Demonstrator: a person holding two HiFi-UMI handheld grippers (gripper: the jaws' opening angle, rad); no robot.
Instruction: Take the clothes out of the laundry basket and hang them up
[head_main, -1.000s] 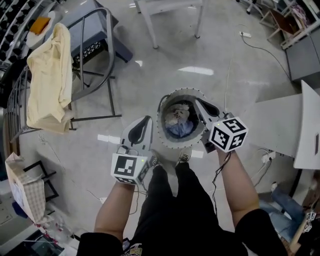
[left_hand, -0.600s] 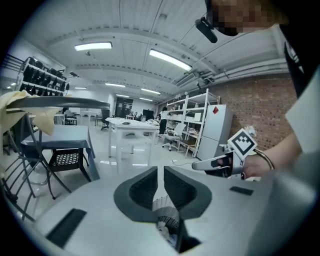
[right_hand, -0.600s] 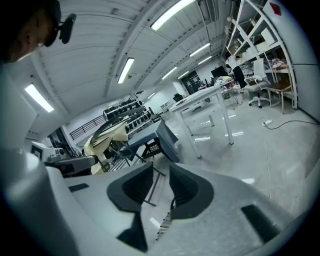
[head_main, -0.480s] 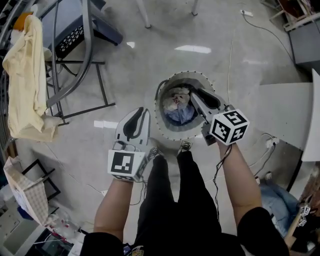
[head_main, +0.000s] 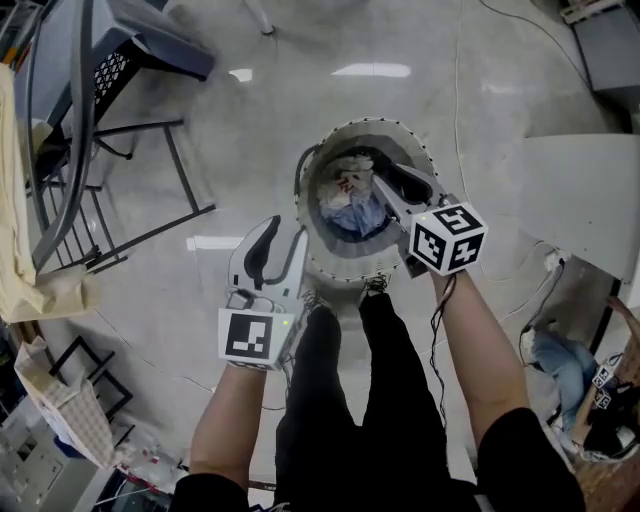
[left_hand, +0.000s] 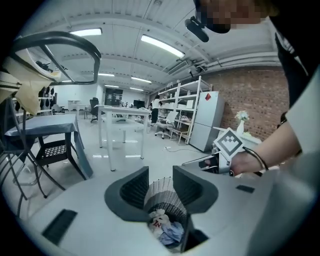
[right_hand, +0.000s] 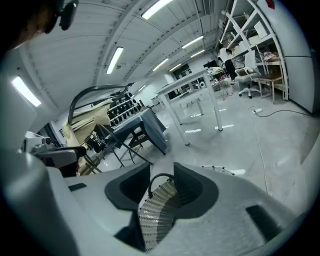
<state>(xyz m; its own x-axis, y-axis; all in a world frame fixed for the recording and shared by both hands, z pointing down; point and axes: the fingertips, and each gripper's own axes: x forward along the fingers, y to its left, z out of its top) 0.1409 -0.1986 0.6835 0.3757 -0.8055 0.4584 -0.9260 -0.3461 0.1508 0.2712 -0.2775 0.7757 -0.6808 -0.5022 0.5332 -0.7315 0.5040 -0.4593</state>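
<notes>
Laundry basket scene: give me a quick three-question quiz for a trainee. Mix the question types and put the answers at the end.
1. True or false: in the head view, the right gripper reaches over the laundry basket.
2. What lies in the basket? A. crumpled clothes B. only hangers C. nothing
3. Does the left gripper or the right one hold anything?
Key: 1 true. 2 A. 3 No: both pairs of jaws stand apart, having just been opening, and nothing is gripped between them; the basket only shows beyond.

Bright ceiling strip lights (left_hand: 161, 45), glare on floor (head_main: 260, 130), fisheye-bent edges, corners perhaps soft
</notes>
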